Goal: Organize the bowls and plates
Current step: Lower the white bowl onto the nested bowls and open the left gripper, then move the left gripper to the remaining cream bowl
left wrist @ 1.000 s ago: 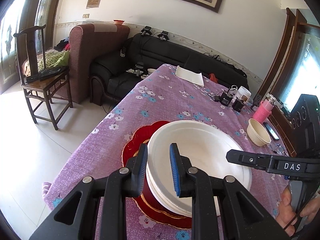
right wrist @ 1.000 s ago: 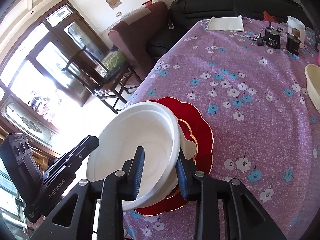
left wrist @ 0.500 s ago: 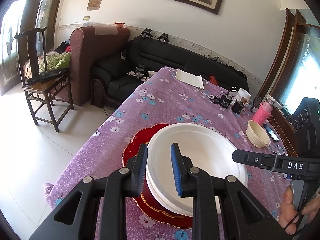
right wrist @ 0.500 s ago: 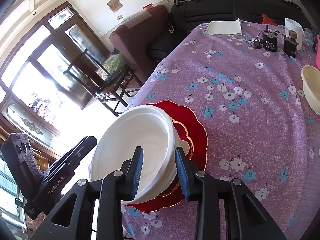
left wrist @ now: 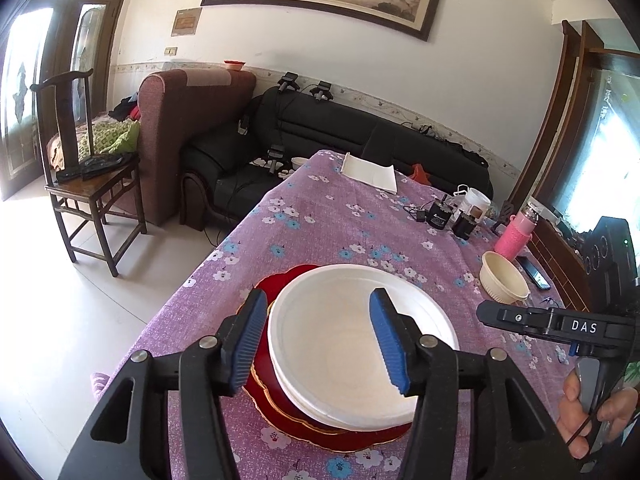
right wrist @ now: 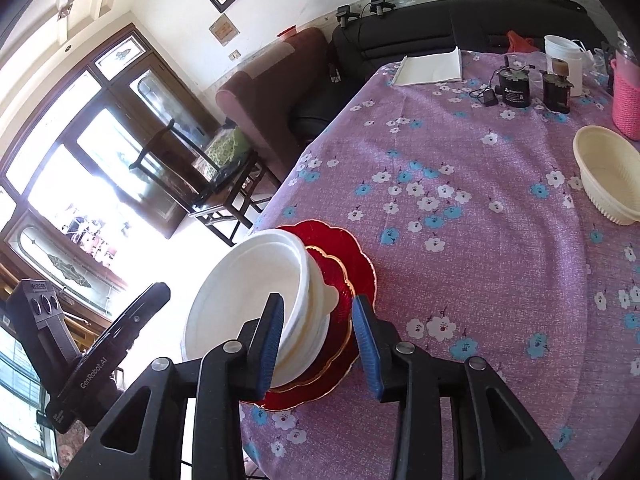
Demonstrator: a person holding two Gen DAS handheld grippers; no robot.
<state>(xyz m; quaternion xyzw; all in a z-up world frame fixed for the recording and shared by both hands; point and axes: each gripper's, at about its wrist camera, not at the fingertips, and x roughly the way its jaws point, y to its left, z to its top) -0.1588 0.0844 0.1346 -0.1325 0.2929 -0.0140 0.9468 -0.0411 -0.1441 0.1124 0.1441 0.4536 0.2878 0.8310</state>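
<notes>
Plates stacked — both grippers' jaws just opened.

- "DAS": white capitals on the black body of the right gripper, seen at 3 o'clock in the left wrist view.
- "GenRobot.AI": white lettering running along the black body of the left gripper, at 8 o'clock in the right wrist view.
- Black canister at 1 o'clock on the table: white label print, too small to read.
- Wall plaque at 11 o'clock: marks illegible.
</notes>
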